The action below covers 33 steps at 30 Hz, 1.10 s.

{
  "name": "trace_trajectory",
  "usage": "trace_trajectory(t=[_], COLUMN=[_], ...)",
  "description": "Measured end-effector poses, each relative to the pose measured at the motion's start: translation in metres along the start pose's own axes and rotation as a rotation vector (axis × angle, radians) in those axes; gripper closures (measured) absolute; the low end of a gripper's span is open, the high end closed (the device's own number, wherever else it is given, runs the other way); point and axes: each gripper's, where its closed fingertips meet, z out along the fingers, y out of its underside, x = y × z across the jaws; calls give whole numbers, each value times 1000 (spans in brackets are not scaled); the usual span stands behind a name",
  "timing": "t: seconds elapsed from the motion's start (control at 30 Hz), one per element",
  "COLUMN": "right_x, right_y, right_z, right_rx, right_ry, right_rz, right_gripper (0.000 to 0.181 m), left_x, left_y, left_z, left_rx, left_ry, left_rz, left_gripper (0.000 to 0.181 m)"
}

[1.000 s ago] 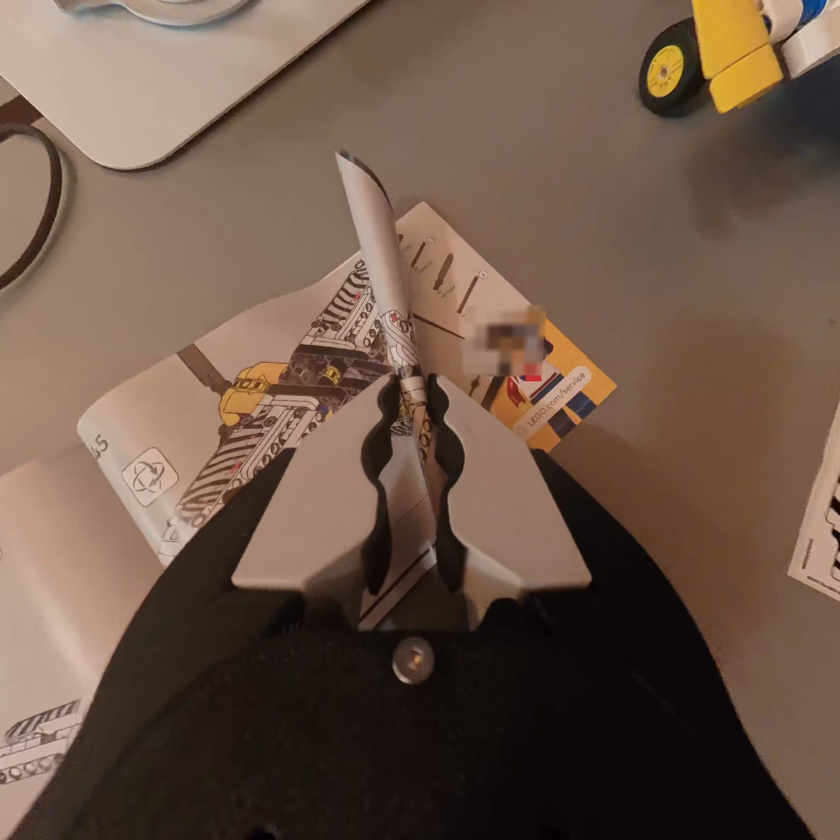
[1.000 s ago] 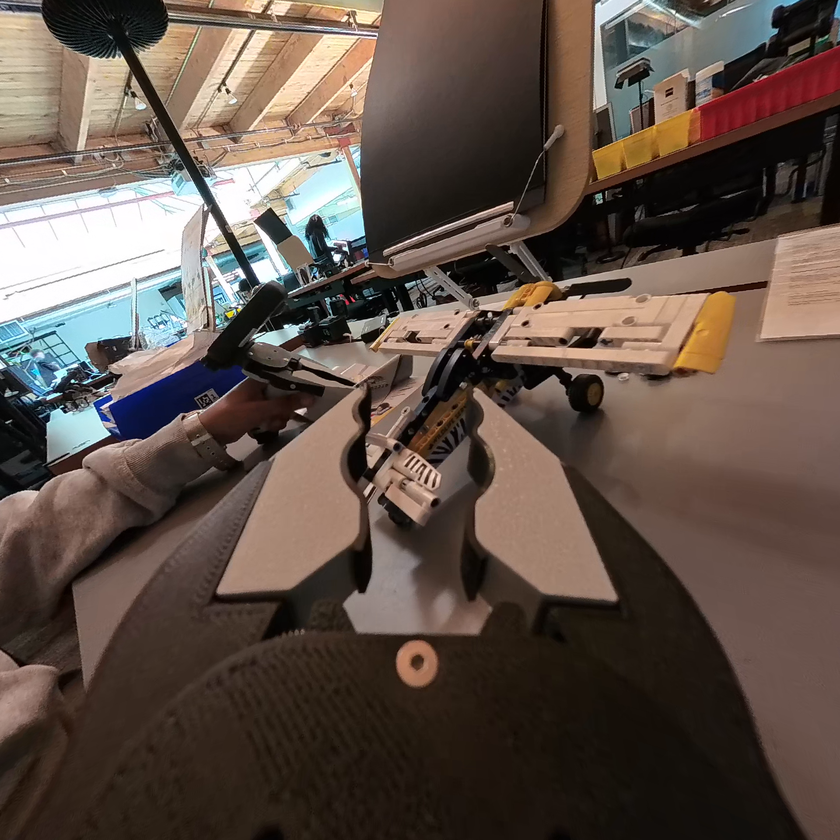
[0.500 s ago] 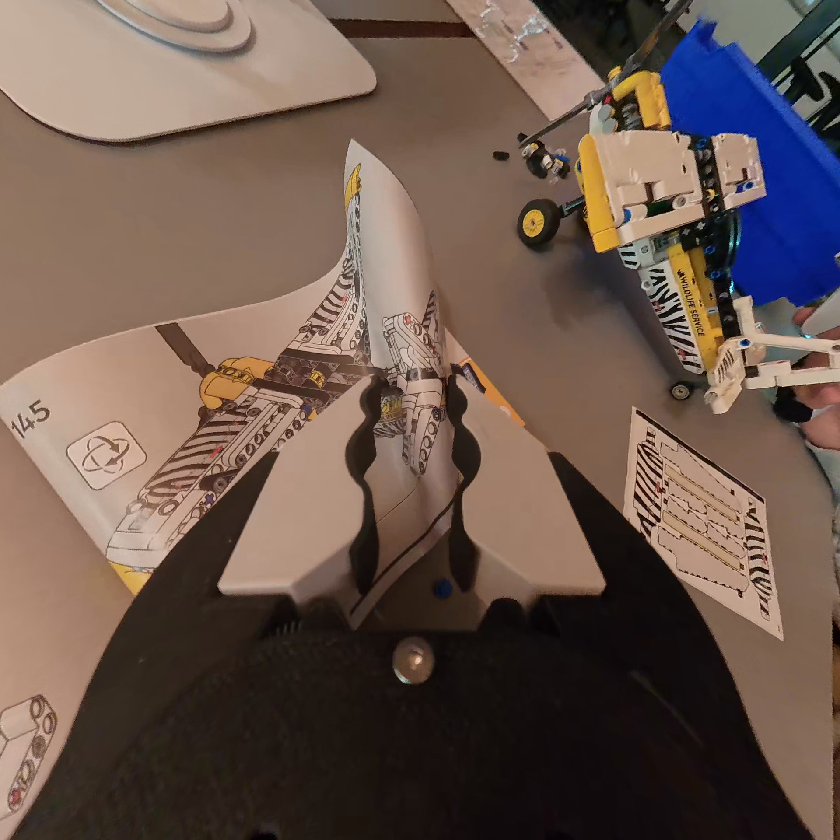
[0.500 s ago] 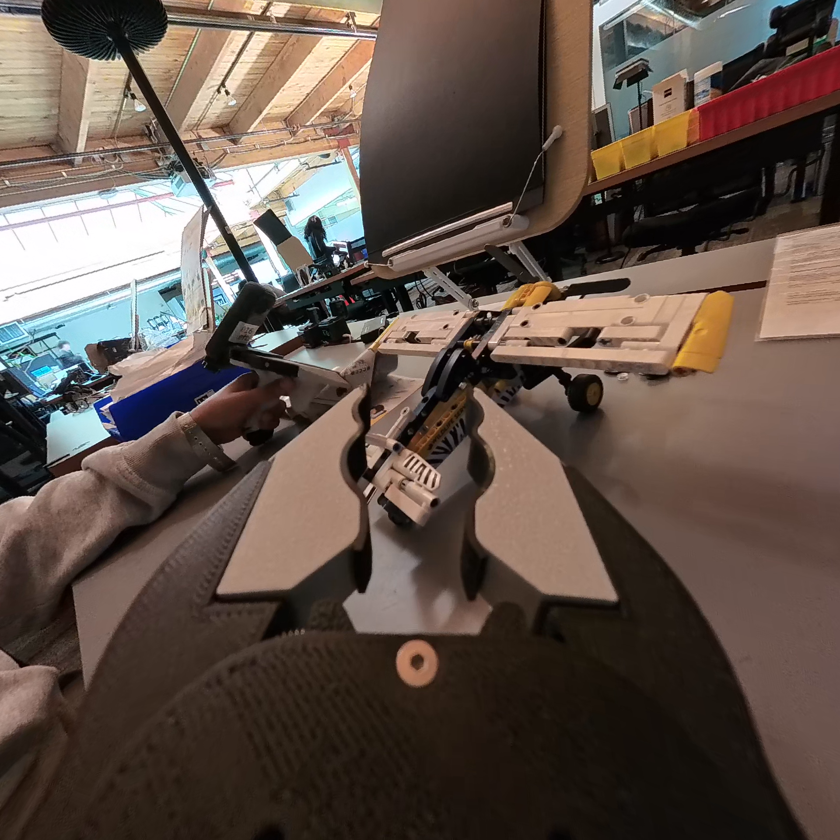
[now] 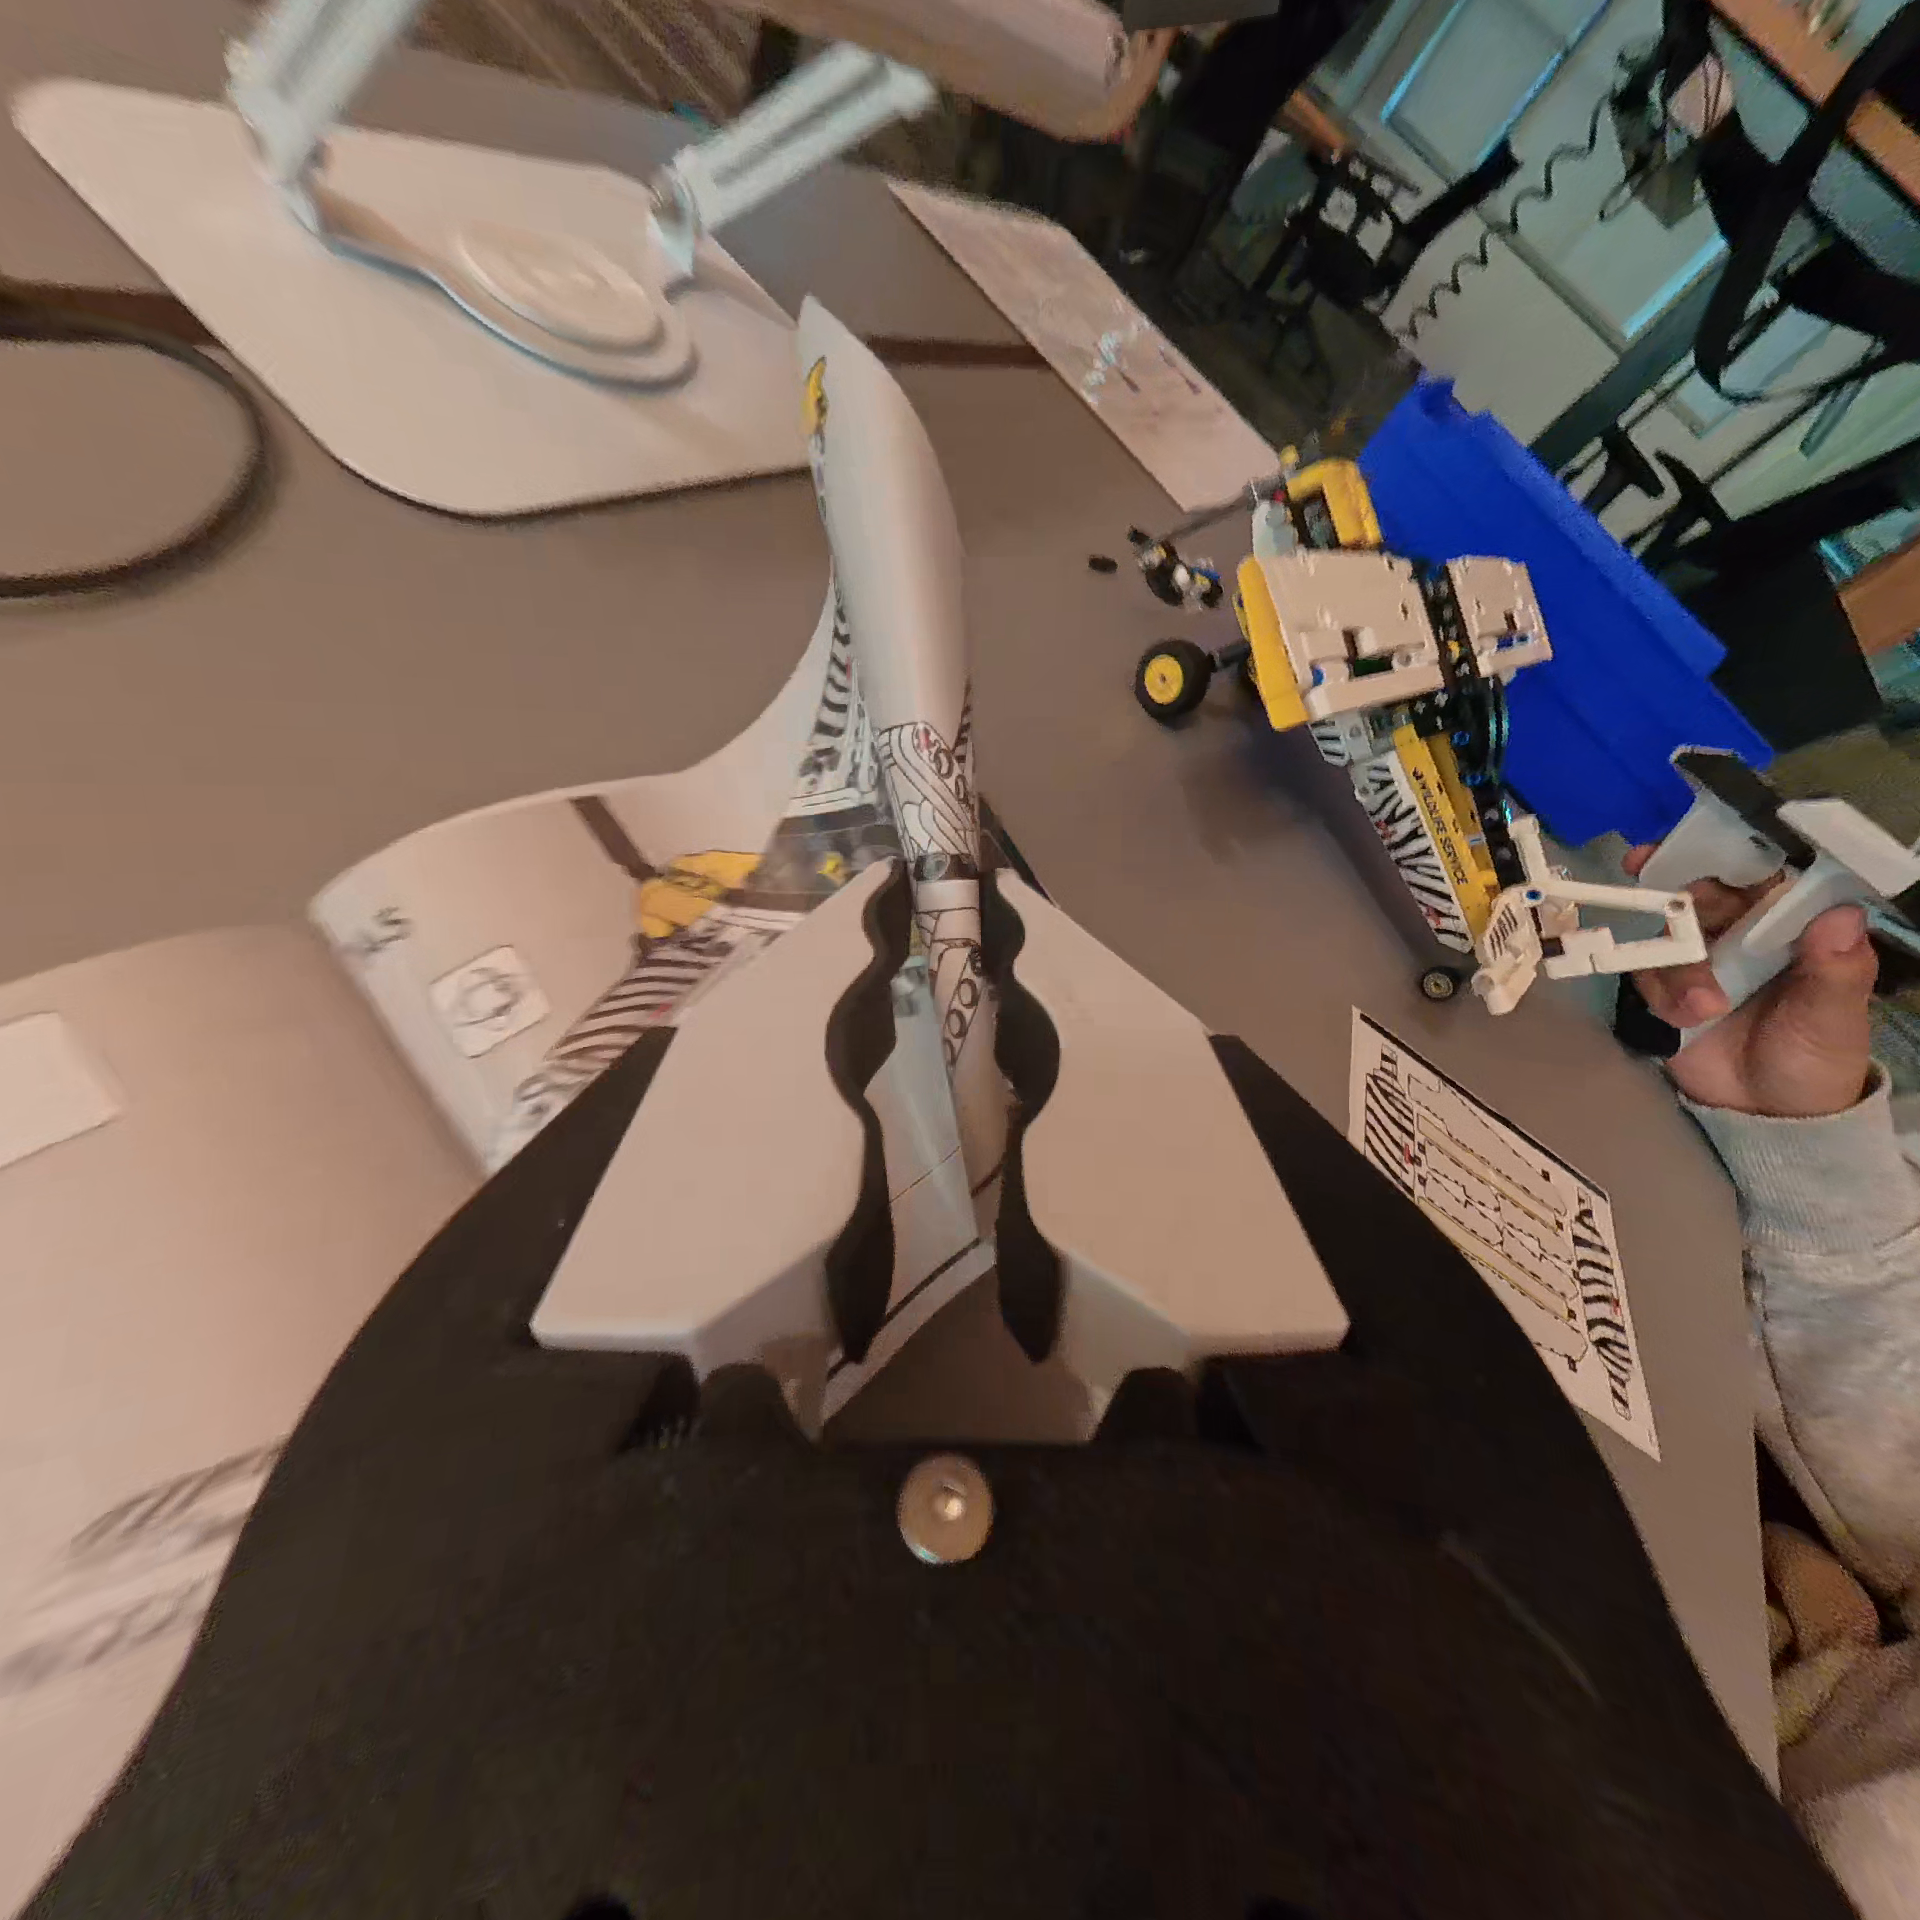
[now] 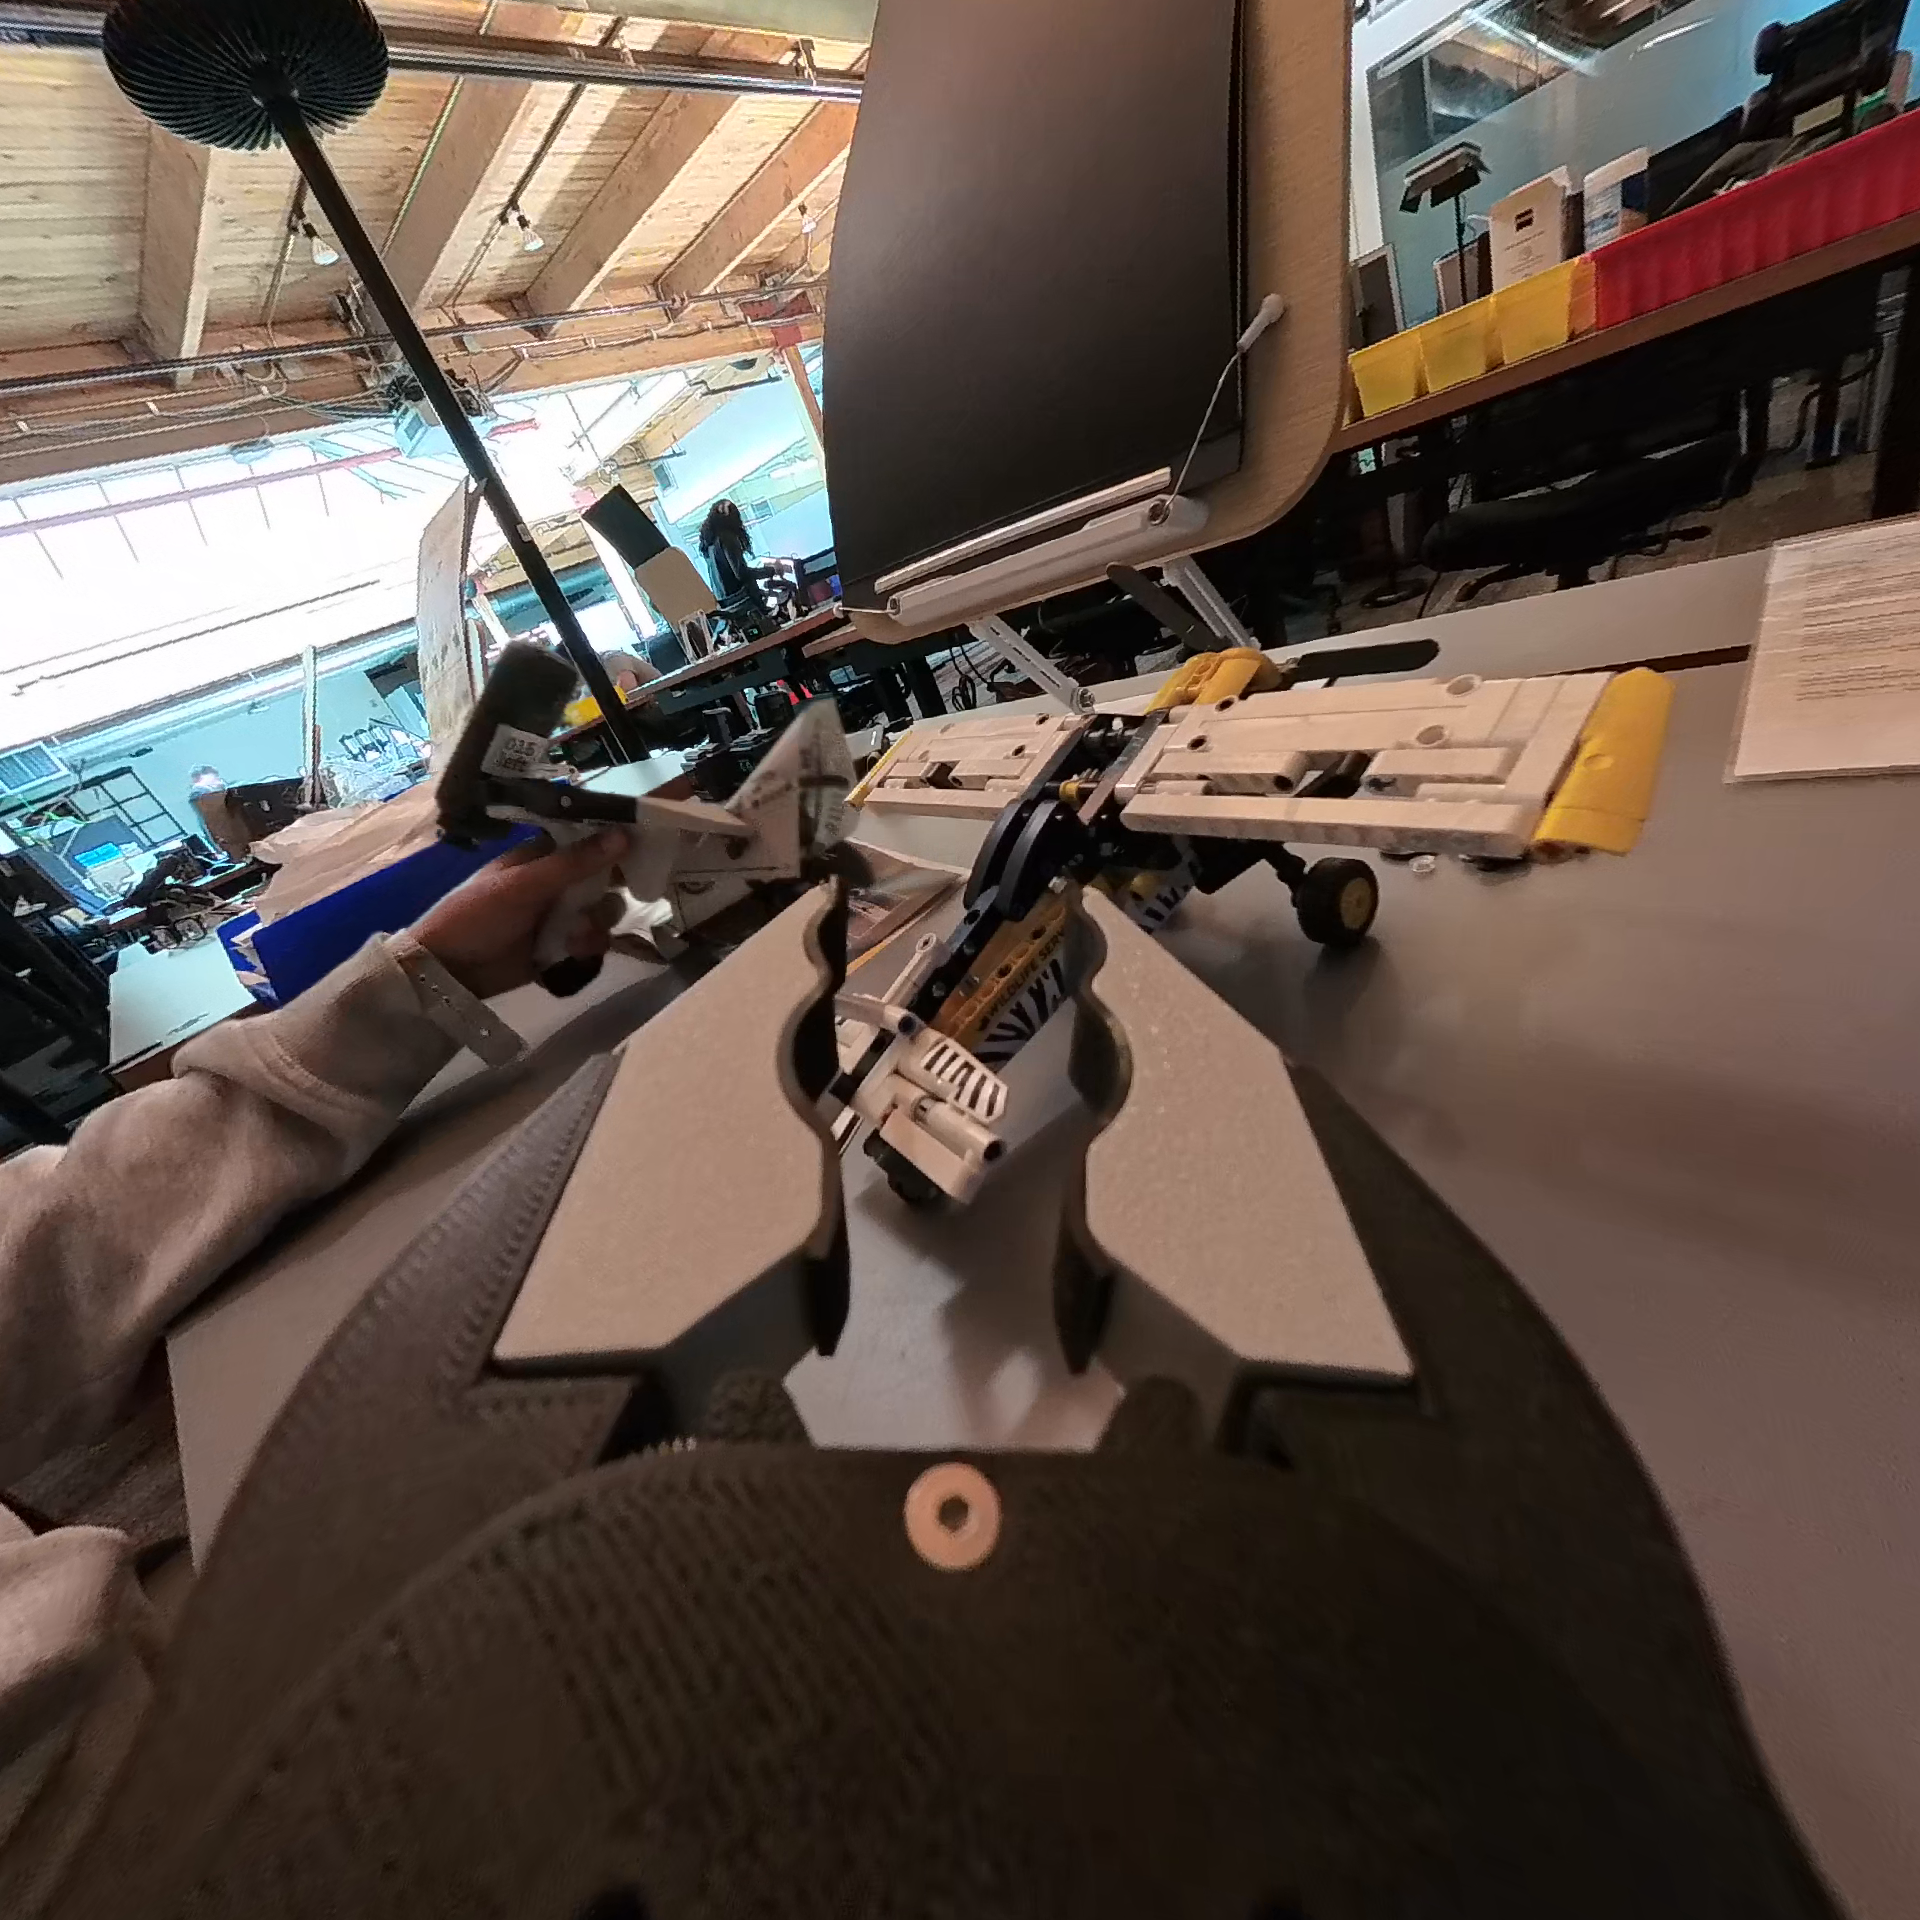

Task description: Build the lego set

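My left gripper point(image 5: 940, 883) is shut on a page point(image 5: 894, 582) of the instruction booklet point(image 5: 468, 935) and holds it curled up off the grey table. It also shows in the right wrist view point(image 6: 644, 831), with the page point(image 6: 800, 790) standing in it. The white, yellow and zebra-striped Lego plane point(image 5: 1382, 665) stands to the right. My right gripper point(image 6: 956, 914) is open, with the plane's tail point(image 6: 935, 1101) lying between its fingers. The plane's wing point(image 6: 1299, 748) spans the table behind.
A sticker sheet point(image 5: 1496, 1216) lies at the right, near a hand and sleeve point(image 5: 1829, 1195). A blue bin point(image 5: 1558, 623) sits behind the plane. A monitor stand base point(image 5: 416, 312) and a black cable point(image 5: 156, 468) are at the far left. Small loose parts point(image 5: 1174, 566) lie near the plane's wheel. A paper sheet point(image 6: 1839, 644) lies at the right. The left gripper's tips are roughly 35 cm from the right gripper's. The right tips stand about 9 cm off the plane's wing point(image 6: 1299, 748).
My left gripper has lifted the page higher and swung it up and over, tilting its view toward the plane. My right gripper has stayed open around the tail.
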Motion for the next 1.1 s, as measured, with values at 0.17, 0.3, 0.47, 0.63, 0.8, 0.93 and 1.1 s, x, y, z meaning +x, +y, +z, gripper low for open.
trace_trajectory(t=[0.17, 0.3, 0.47, 0.63, 0.8, 0.93, 1.1], right_x=[0, 0, -1, 1, 2, 2, 1], right_y=[0, -1, 0, 2, 2, 2, 2], right_z=[0, -1, 0, 2, 2, 2, 2], right_rx=[4, 7, 2, -13, -15, -13, -12], right_ry=[-3, -5, -6, 1, 6, 4, 1], right_rz=[1, 3, 6, 8, 11, 17, 11], right_gripper=[141, 141, 141, 140, 140, 140, 140], left_x=[-42, -86, -117, -113, -111, -111, -115], left_y=[-27, -38, -47, -43, -38, -37, -37], left_z=[-64, -127, -206, -213, -199, -196, -196], left_rx=[167, 320, 532, 546, 474, 465, 470], left_ry=[-37, -71, -185, -138, -182, -190, -234], left_rz=[-115, -230, -181, -198, -154, -148, -104], left_gripper=[162, 142, 138, 132, 132, 133, 133])
